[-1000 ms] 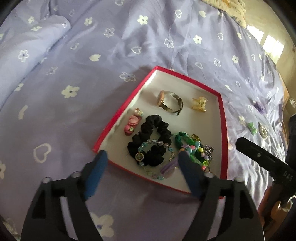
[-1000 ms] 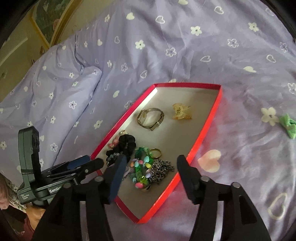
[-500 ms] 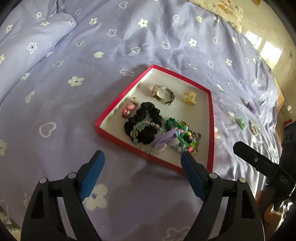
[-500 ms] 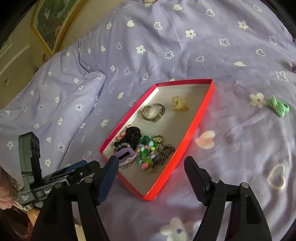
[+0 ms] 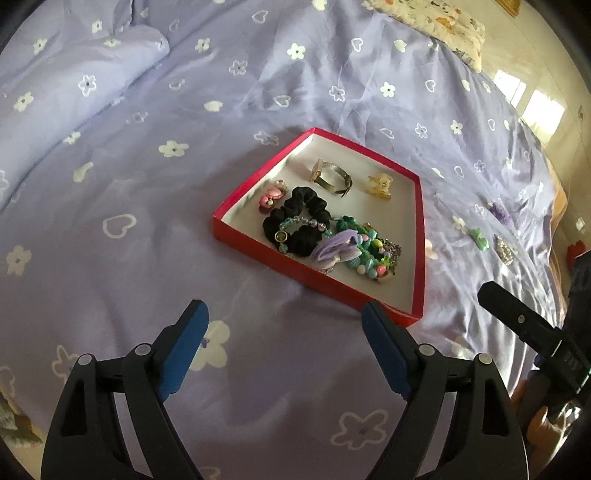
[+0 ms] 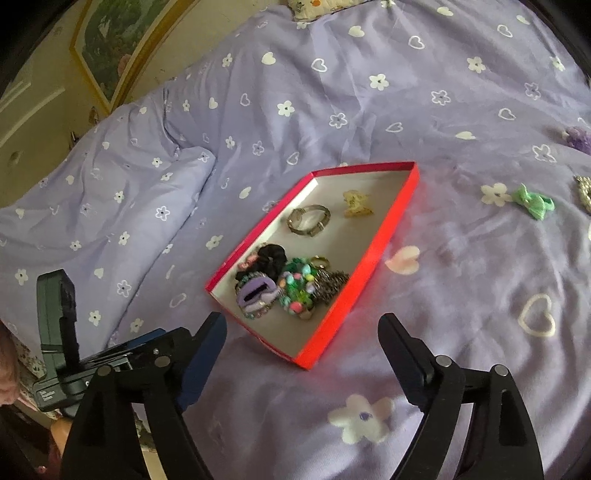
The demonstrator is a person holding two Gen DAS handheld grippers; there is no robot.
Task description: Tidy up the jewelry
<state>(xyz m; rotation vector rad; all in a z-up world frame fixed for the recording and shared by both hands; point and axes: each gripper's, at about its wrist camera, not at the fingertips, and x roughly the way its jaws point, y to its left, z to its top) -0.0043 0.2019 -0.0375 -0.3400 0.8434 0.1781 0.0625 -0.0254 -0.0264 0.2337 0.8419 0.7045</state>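
A red tray [image 5: 243, 236] [image 6: 384, 236] lies on the purple bedspread. It holds a black scrunchie [image 5: 299, 218], a bead bracelet [image 5: 295, 225], a purple hair claw [image 5: 338, 249] [image 6: 255, 291], green beads [image 5: 369, 251], a watch [image 5: 330, 179] [image 6: 308, 219], a yellow clip [image 5: 378, 184] and a pink clip [image 5: 271, 195]. My left gripper [image 5: 284, 350] is open and empty, nearer than the tray. My right gripper [image 6: 303, 358] is open and empty, also nearer than the tray. A green bow [image 6: 533, 203] [image 5: 478, 236], a purple item [image 6: 578, 138] [image 5: 500, 212] and a rhinestone piece [image 5: 504, 249] lie on the bed right of the tray.
A folded duvet [image 6: 92, 206] rises at the left. A pillow [image 5: 436, 18] lies at the far edge. The right gripper's body [image 5: 532, 332] shows in the left view; the left gripper's body [image 6: 66, 350] shows in the right view.
Both grippers have pulled back from the tray, which now looks smaller. The purple hair claw now lies in the tray on the beads. Both grippers stay open.
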